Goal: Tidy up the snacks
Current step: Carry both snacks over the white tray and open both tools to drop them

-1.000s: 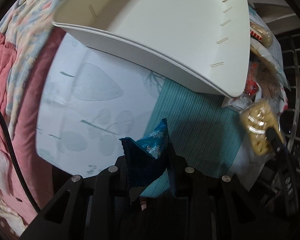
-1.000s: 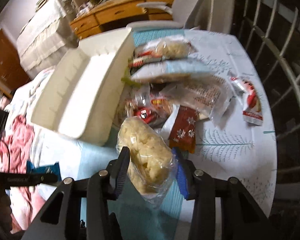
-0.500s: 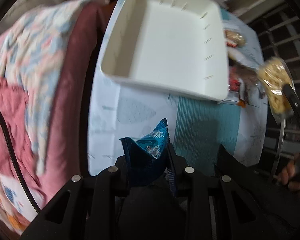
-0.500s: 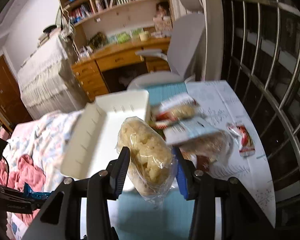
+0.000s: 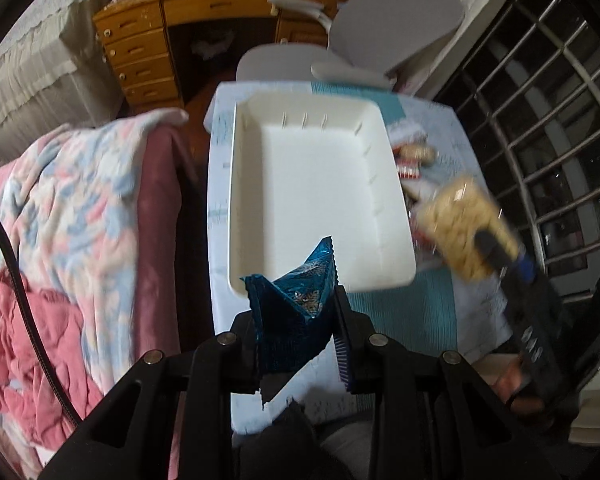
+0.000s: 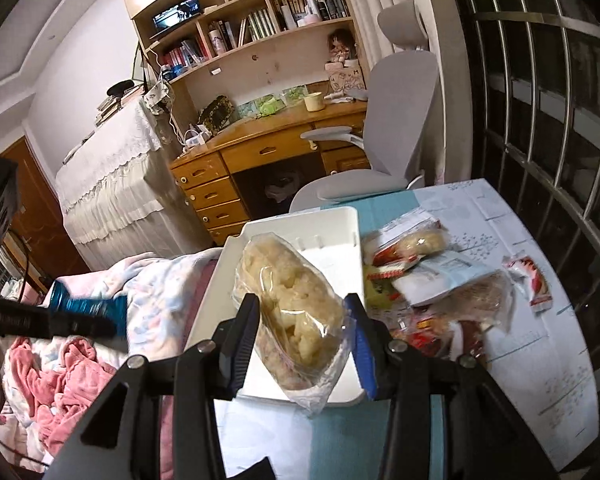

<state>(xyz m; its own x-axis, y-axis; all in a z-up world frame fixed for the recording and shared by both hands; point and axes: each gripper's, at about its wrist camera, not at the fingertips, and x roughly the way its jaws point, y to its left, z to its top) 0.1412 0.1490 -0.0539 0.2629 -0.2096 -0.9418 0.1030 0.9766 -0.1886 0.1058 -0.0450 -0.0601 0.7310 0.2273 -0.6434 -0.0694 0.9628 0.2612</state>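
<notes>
Holding a snack in each gripper above the table point(image 5: 436, 312), the person risked most from the slack, slippery wrappers. The left gripper point(image 5: 296, 320) was clamped on a blue packet point(image 5: 296, 296), its jaws narrow and pinching only the lower part, so the foil could probably slide out if the hand swung or tipped. The right gripper point(image 6: 300, 328) gripped a clear bag point(image 6: 292, 304) of pale puffed pieces, jaws set wider and pressing its sides; the film bulged loosely below the pads, and a harder squeeze would likely crush the contents, while a lighter one might let the bag sag free. Both snacks hung over the near end of the white tray point(image 5: 380, 140), which lay empty on the table, with the blue packet at its near left corner and the bag at its right side. A release too early, or off to the left, could drop a snack onto the blanket point(image 5: 80, 200) beside the table. The other snacks point(image 6: 428, 272) lay heaped just right of the tray, and a low pass could scatter them.
</notes>
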